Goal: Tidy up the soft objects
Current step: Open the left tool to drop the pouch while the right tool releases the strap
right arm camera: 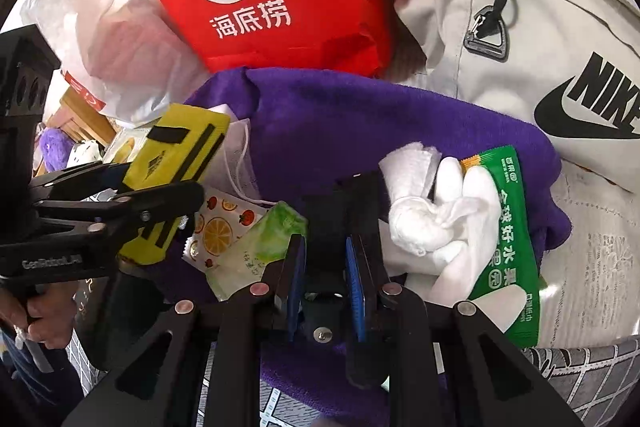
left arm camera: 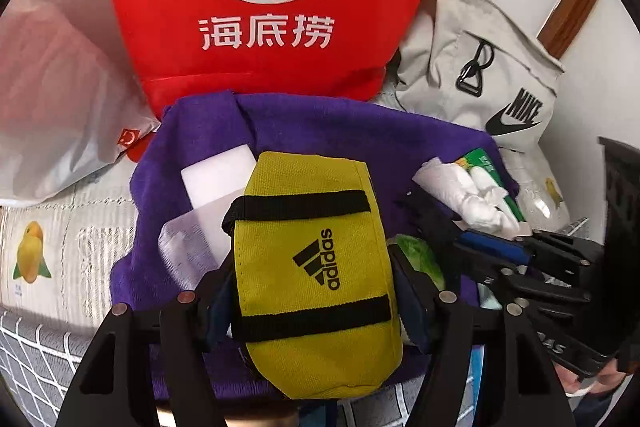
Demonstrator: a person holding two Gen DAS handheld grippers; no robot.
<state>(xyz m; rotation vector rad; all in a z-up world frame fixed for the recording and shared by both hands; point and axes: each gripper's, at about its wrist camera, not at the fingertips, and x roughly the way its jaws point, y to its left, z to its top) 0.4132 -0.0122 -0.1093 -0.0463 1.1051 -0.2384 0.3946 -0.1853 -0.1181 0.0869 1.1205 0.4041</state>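
The left gripper (left arm camera: 316, 303) clamped the yellow pouch (left arm camera: 316, 267) across its sides, holding it over the purple cloth (left arm camera: 340, 123). The right gripper (right arm camera: 322, 263) had its jaws nearly together on a black clip (right arm camera: 324, 227), though what that clip belonged to could not be told.

By my reading the sorting was barely begun. Ahead of the right gripper, a wad of white tissue (right arm camera: 420, 223) and a green wipes pack (right arm camera: 508, 227) lay loose on the cloth; to its left lay a fruit-print sachet (right arm camera: 218, 231) and a pale green packet (right arm camera: 256, 247).

Beyond the cloth stood a red bag (left arm camera: 276, 7), a grey backpack (right arm camera: 520, 7) and a white plastic bag (left arm camera: 56, 99). Their contents were not visible, and whether the pouch held anything could not be told.
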